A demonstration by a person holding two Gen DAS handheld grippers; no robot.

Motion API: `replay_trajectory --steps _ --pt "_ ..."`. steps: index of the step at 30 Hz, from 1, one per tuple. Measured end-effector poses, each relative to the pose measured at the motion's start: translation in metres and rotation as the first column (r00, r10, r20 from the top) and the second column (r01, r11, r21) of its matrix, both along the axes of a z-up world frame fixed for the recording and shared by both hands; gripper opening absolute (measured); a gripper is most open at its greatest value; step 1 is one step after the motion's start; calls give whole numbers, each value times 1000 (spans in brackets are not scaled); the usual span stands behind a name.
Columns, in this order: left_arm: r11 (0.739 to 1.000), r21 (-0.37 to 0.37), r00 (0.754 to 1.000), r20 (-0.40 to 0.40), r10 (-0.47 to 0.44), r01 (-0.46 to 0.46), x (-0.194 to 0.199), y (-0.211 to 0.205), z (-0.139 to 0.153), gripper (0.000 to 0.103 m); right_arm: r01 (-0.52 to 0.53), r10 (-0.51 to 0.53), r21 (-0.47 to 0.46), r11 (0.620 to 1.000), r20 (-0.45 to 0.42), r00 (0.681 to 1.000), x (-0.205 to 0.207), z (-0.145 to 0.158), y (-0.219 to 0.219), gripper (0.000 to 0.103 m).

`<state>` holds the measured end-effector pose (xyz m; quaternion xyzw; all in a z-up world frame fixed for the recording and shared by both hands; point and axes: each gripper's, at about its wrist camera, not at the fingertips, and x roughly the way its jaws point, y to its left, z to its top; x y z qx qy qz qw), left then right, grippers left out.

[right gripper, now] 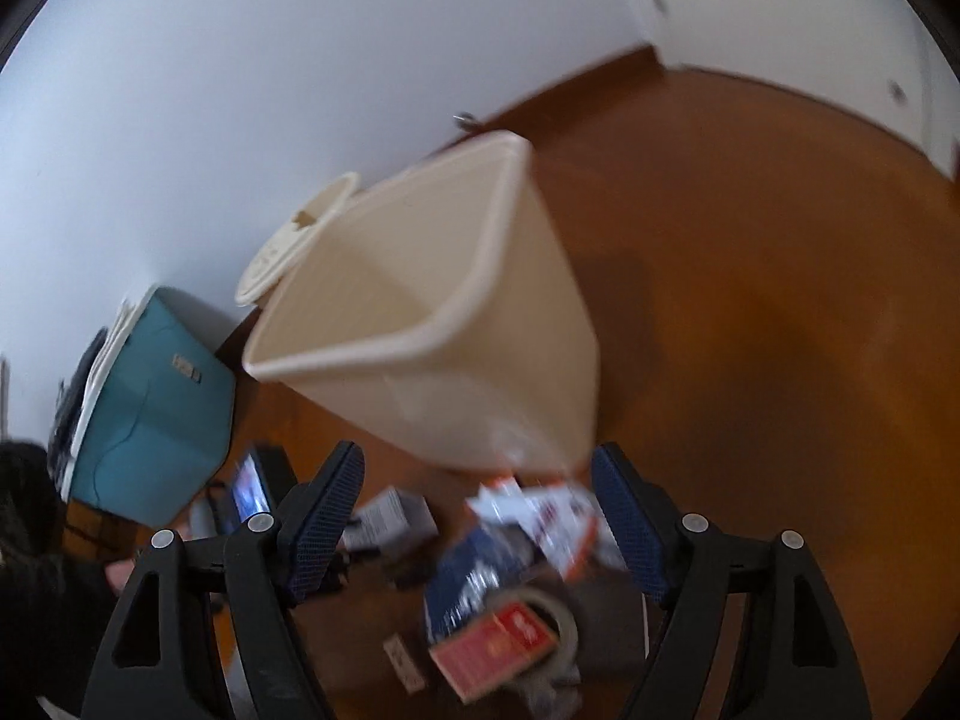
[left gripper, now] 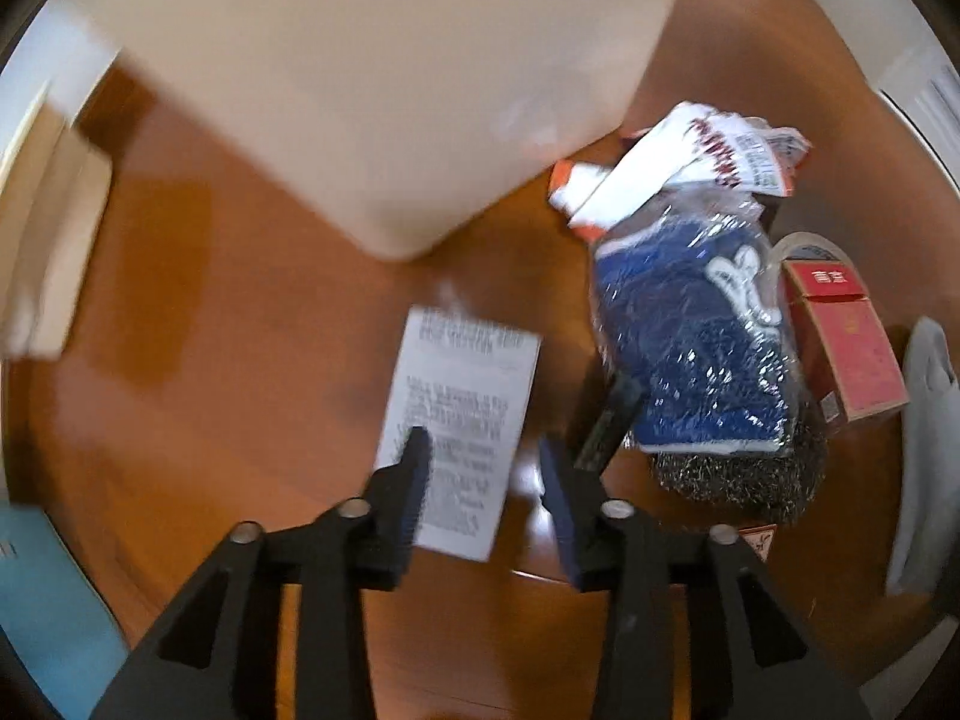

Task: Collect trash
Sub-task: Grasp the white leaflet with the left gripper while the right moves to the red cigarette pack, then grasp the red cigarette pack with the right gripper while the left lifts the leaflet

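A cream trash bin (left gripper: pixel 384 90) stands on the brown wooden floor; it also shows in the right wrist view (right gripper: pixel 456 324), open-topped. A white paper receipt (left gripper: pixel 465 420) lies flat on the floor. My left gripper (left gripper: pixel 485 480) is open just above the receipt's lower part, holding nothing. To its right lies a pile of trash: a blue plastic bag (left gripper: pixel 696 348), a white-and-orange wrapper (left gripper: pixel 678 162), a red box (left gripper: pixel 846 342), a tape roll (left gripper: pixel 810 246). My right gripper (right gripper: pixel 480 516) is open above the same pile, with the blue bag (right gripper: pixel 474 576) and red box (right gripper: pixel 492 648) below it.
A teal storage box (right gripper: pixel 150 414) stands by the white wall (right gripper: pixel 240 90), with a cream lid (right gripper: pixel 294 240) behind the bin. A grey cloth (left gripper: pixel 924 456) lies at the right edge. A dark wiry pad (left gripper: pixel 744 480) lies under the blue bag.
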<state>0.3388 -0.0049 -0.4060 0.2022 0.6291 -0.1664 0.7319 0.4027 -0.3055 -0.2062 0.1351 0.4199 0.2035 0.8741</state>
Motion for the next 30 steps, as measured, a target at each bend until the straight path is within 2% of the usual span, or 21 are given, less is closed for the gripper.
replay_trajectory --steps 1,2,3,6,9,12,14,15,16,17,20,22,24,25,27,28,30 --pt "1000 -4 1000 2 -19 19 1 -3 3 57 9 -9 8 1000 -23 1000 -6 -8 -8 81" --pt "999 -11 999 -7 -38 38 4 -6 4 72 16 -15 10 1000 -43 999 -9 -15 -11 81" --pt "998 -15 998 -37 -60 59 6 -9 1 78 20 -20 6 1000 -57 998 -12 -20 -12 81" --pt "995 43 996 -21 -88 88 10 -14 -7 78 24 -24 -2 1000 -97 995 -17 -33 -8 81" --pt "996 55 997 -31 -67 68 17 -11 -17 78 10 -13 -25 1000 -112 994 -23 -44 -5 81" --pt "996 73 997 -57 -42 46 22 -7 -35 78 -6 4 -9 1000 -187 982 -24 -67 2 81" --pt "999 52 997 -75 -12 16 21 -2 -41 77 -11 15 18 1000 -239 971 -24 -84 10 81" --pt "1000 22 996 -91 11 -9 20 2 -43 62 -2 9 27 1000 -271 963 -25 -94 13 81" --pt "1000 10 995 -99 27 -26 20 3 -44 54 25 -12 40 999 -306 952 -26 -103 15 81" --pt "999 -11 993 -109 44 -45 19 4 -43 55 45 -24 55 998 -333 943 -27 -110 15 81" --pt "994 -63 991 -100 85 -92 11 6 -36 54 135 -45 164 977 -461 886 -34 -142 14 81" --pt "984 -105 987 -82 136 -144 1 10 -24 54 196 -19 286 938 -523 852 -45 -159 11 80" --pt "968 -140 978 -63 199 -206 -7 16 -12 54 312 18 438 843 -604 797 -61 -183 4 80" --pt "957 -163 971 -62 232 -239 -12 20 -7 54 372 28 481 794 -640 768 -68 -195 0 80" --pt "937 -195 957 -68 283 -291 -21 24 0 54 499 35 533 684 -706 707 -83 -220 -8 80" --pt "932 -201 954 -72 292 -301 -25 25 1 54 545 37 539 642 -732 680 -88 -231 -11 80" --pt "926 -206 949 -75 307 -316 -32 25 5 54 582 47 561 589 -743 668 -90 -240 -12 80"
